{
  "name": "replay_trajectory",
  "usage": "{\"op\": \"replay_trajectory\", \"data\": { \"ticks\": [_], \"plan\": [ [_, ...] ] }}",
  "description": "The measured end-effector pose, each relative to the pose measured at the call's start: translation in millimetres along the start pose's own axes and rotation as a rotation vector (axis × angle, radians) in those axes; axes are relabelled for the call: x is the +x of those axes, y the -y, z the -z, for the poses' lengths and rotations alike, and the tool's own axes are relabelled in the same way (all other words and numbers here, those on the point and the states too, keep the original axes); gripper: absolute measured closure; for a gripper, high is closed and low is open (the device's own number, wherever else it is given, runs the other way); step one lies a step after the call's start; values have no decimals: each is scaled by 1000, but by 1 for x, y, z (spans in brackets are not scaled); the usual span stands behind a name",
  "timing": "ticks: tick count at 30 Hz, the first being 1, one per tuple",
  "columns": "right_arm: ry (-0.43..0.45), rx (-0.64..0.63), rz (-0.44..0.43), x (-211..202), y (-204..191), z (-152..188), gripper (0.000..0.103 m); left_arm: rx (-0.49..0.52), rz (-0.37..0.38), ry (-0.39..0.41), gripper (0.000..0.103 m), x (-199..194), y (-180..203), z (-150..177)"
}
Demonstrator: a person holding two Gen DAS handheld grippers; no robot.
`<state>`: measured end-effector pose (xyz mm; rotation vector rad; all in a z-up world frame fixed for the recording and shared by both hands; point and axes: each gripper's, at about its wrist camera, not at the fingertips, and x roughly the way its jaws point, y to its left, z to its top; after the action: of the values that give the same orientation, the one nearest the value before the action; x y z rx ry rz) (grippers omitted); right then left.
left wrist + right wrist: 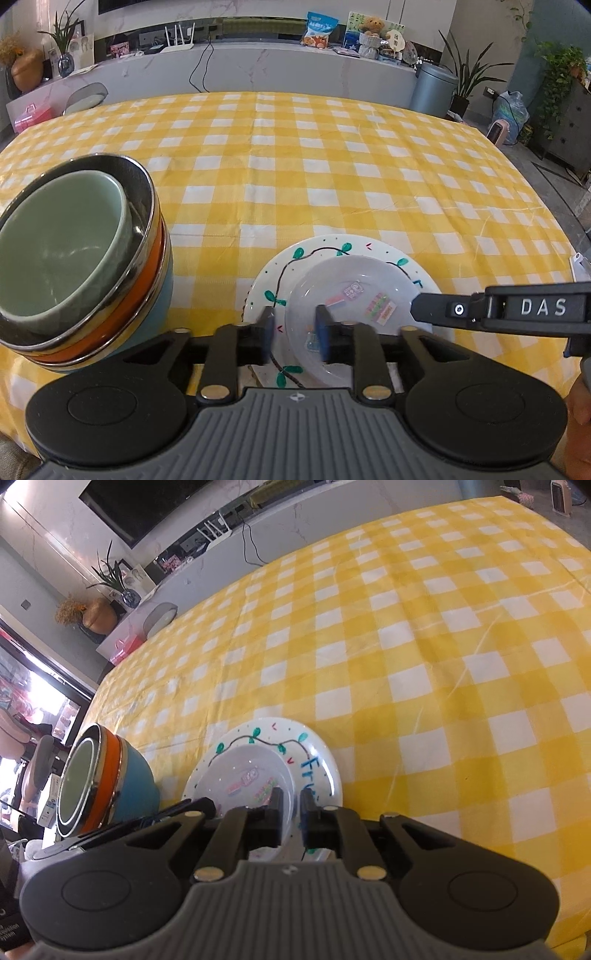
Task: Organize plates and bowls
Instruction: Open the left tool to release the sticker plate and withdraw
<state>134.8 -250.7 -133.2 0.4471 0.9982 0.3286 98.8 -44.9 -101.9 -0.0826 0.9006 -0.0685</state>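
Note:
A small clear plastic plate [343, 295] with stickers lies on a larger white plate [277, 273] painted with green leaves, near the table's front edge. My left gripper [295, 334] hovers over their near rims, jaws slightly apart, holding nothing. My right gripper [290, 808] straddles the clear plate's [251, 771] rim over the white plate [317, 764], jaws narrowly apart; it reaches in from the right in the left wrist view [424, 306]. A stack of bowls [85, 258], light green inside steel-rimmed orange and blue ones, stands to the left [107, 779].
The table wears a yellow-and-white checked cloth [332, 166]. Behind it runs a marble counter [258, 62] with a router, snack bag, teddy bear and plants. A grey bin [432, 88] stands at the back right.

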Motion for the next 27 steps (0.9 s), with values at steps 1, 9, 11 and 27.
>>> {"op": "replay_trajectory", "data": {
  "ticks": [1,9,11,27],
  "plan": [
    [8,2,-3,-2,0,0,79,1,-1,2,58,-1,0,-1],
    [76,-2,-5,-15,-1,-3,68,-12,39,9,46,-20,0,-11],
    [96,-7,-9,-19,-3,-4,59,-4,60,19,45,-28,1,-15],
    [144,-109,15,-29,-53,-8,40,-153,-20,127,28,-86,-79,-51]
  ]
}}
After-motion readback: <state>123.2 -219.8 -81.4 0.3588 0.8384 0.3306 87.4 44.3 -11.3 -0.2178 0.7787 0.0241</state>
